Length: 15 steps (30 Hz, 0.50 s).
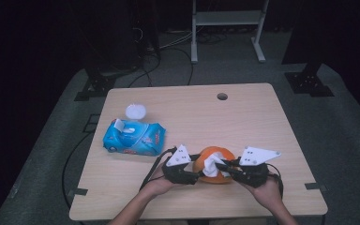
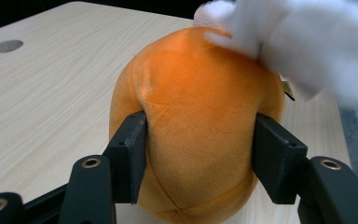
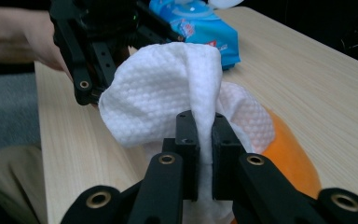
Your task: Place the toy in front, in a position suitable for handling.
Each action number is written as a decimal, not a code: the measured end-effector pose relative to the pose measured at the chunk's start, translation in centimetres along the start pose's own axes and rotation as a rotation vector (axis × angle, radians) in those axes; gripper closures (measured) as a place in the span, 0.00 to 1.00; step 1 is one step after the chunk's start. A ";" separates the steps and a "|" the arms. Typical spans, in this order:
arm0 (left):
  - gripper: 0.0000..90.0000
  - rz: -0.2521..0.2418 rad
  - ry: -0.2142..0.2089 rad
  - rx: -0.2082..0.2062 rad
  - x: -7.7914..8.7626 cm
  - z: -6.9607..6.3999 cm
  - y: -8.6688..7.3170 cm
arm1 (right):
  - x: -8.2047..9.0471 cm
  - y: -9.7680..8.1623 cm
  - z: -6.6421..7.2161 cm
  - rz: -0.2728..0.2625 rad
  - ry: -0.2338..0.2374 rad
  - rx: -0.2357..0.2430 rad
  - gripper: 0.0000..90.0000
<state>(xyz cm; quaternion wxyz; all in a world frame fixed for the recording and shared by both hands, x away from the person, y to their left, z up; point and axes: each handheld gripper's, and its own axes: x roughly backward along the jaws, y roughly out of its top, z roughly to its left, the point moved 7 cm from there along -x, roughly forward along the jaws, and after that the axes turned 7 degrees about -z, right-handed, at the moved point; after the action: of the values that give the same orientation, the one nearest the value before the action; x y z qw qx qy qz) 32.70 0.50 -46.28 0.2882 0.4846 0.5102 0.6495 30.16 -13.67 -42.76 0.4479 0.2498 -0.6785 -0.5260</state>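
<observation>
Left fingers (image 2: 270,163) clamp orange plush (image 2: 196,126) | right fingers (image 3: 189,154) pinch wipe (image 3: 168,98)

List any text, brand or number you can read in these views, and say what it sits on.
None can be read.
Blue wipes pack: red and white print on its wrapper, too small and blurred to read in the high view and the right gripper view.
Orange plush toy: no print visible.
White wipe: only an embossed texture, no writing.
</observation>
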 end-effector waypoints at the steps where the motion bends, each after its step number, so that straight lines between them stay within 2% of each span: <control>1: 0.46 -0.007 -0.003 0.011 0.1 0.1 0.0 | -0.1 -0.1 0.0 0.014 -0.007 0.012 0.93; 3: 0.47 -0.011 -0.006 0.027 0.2 0.3 -0.1 | 0.1 -0.3 -0.7 0.011 -0.019 -0.011 0.93; 5: 0.47 -0.016 -0.007 0.040 0.2 0.4 0.0 | 0.9 -0.7 -2.0 0.021 -0.083 -0.033 0.93; 7: 0.47 -0.028 -0.006 0.047 0.0 0.3 0.2 | 1.5 -0.9 -2.8 0.007 -0.103 -0.075 0.93; 8: 0.46 -0.030 -0.003 0.050 -0.1 0.2 0.2 | 1.6 -1.0 -2.7 0.005 -0.104 -0.075 0.93; 9: 0.46 -0.025 -0.001 0.036 -0.3 0.0 0.3 | 1.4 -0.9 -2.4 0.004 -0.102 -0.066 0.93; 12: 0.46 -0.018 -0.008 0.020 -0.7 -0.5 0.2 | 0.7 -0.3 -0.9 -0.009 -0.054 -0.038 0.93; 14: 0.44 -0.020 -0.014 0.029 -0.6 -0.4 0.0 | 0.5 -0.1 -0.6 0.014 -0.068 -0.004 0.93; 15: 0.40 -0.019 -0.013 0.035 -0.6 -0.2 0.0 | 0.5 -0.2 -0.9 0.017 -0.070 -0.019 0.93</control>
<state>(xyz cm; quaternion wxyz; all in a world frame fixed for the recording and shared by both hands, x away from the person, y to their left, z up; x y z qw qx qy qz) 32.70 -0.11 -46.52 0.2892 0.4887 0.5243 0.6346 30.68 -14.57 -42.71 0.4305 0.2212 -0.6910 -0.5369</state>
